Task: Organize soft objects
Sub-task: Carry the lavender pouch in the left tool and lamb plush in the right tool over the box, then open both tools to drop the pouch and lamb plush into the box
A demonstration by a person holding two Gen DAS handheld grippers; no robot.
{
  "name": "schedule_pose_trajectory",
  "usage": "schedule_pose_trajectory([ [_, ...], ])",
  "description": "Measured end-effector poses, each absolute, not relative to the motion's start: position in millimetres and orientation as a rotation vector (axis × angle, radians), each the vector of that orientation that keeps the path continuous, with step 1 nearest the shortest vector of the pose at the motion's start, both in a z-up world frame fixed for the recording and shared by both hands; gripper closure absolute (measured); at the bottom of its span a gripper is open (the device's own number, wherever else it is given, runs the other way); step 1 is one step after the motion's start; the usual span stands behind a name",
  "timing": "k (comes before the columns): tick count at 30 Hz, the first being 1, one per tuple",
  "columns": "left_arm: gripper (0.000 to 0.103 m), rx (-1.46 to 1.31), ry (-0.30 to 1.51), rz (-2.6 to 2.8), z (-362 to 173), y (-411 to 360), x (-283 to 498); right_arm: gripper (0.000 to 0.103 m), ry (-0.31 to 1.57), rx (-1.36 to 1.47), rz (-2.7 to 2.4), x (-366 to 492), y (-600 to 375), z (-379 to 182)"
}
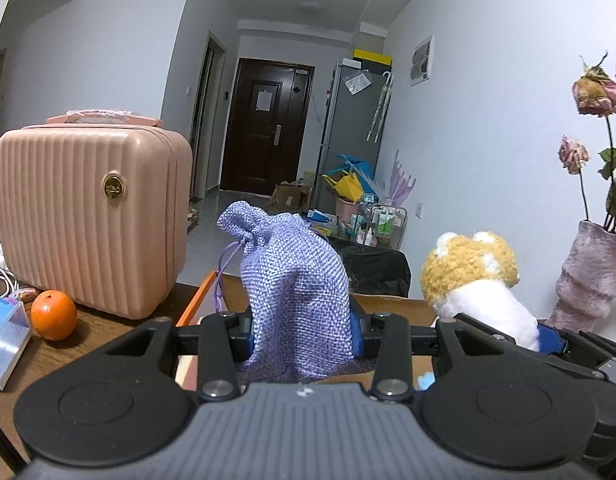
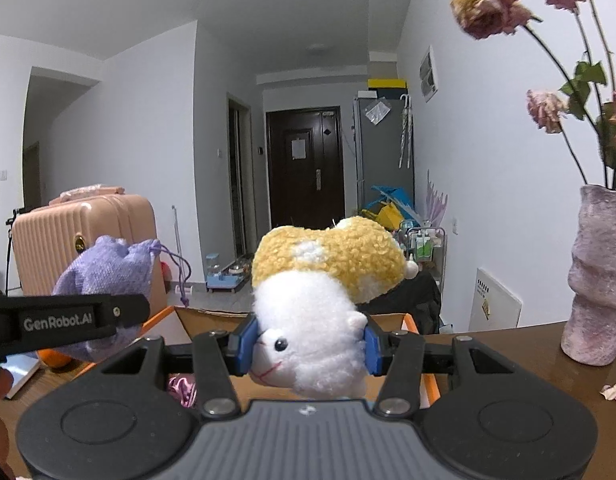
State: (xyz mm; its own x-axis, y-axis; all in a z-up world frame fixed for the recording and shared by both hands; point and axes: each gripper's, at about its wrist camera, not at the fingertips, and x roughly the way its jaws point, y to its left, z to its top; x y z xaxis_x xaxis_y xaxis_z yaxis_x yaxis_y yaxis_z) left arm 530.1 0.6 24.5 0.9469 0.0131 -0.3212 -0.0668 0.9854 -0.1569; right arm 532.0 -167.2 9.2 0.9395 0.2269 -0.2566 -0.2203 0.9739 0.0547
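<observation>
My left gripper [image 1: 304, 336] is shut on a purple woven drawstring pouch [image 1: 292, 280] and holds it upright above an open cardboard box with orange edges [image 1: 200, 300]. My right gripper [image 2: 308, 344] is shut on a white and yellow plush toy [image 2: 319, 300], squeezed at its white head, above the same box [image 2: 391, 314]. The plush also shows at the right in the left wrist view [image 1: 475, 280], and the pouch at the left in the right wrist view [image 2: 104, 272], with the left gripper's arm in front of it.
A pink ribbed case [image 1: 88, 212] stands on the brown table [image 1: 88, 336] at left, with an orange [image 1: 54, 314] and a blue packet [image 1: 4, 340] by it. A pink vase of dried roses [image 2: 595, 276] stands at right. A pink satin item [image 2: 184, 390] lies in the box.
</observation>
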Motion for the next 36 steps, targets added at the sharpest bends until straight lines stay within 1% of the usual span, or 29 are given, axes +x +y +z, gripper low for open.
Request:
schedule_pose_trajectory([
  [16, 0.063, -0.189, 0.404, 0.068, 9.7, 5.9, 580.1, 0.053, 0.409, -0.001, 0.238, 595.4, -157.2, 1.2],
  [26, 0.063, -0.162, 0.451, 0.082, -3.2, 2.9, 595.2, 0.053, 0.458, -0.019, 0.235, 613.7, -150.9, -10.6],
  [29, 0.063, -0.161, 0.463, 0.078, -6.3, 2.6, 597.4, 0.051, 0.47, -0.031, 0.233, 617.0, -147.5, -14.2],
  [30, 0.06, -0.166, 0.466, 0.072, -6.4, 3.0, 597.8, 0.049, 0.473, -0.034, 0.233, 617.4, -146.9, -14.6],
  [31, 0.054, -0.174, 0.472, 0.072, -6.2, 4.4, 599.0, 0.049, 0.473, -0.037, 0.232, 617.5, -146.4, -14.8],
  [32, 0.051, -0.176, 0.472, 0.08, -6.2, 4.9, 598.6, 0.049, 0.477, -0.04, 0.232, 617.4, -146.2, -14.9],
  [33, 0.045, -0.171, 0.471, 0.087, -6.2, 5.7, 599.4, 0.047, 0.484, -0.042, 0.231, 618.5, -145.9, -15.3],
  [34, 0.036, -0.168, 0.469, 0.093, -6.3, 5.8, 598.9, 0.046, 0.489, -0.04, 0.225, 619.2, -146.2, -15.8],
  [35, 0.03, -0.168, 0.466, 0.104, -6.4, 6.5, 597.8, 0.041, 0.491, -0.039, 0.218, 619.2, -146.8, -16.6],
  [36, 0.019, -0.17, 0.46, 0.118, -5.8, 7.4, 596.9, 0.034, 0.499, -0.041, 0.215, 620.1, -146.9, -17.2],
])
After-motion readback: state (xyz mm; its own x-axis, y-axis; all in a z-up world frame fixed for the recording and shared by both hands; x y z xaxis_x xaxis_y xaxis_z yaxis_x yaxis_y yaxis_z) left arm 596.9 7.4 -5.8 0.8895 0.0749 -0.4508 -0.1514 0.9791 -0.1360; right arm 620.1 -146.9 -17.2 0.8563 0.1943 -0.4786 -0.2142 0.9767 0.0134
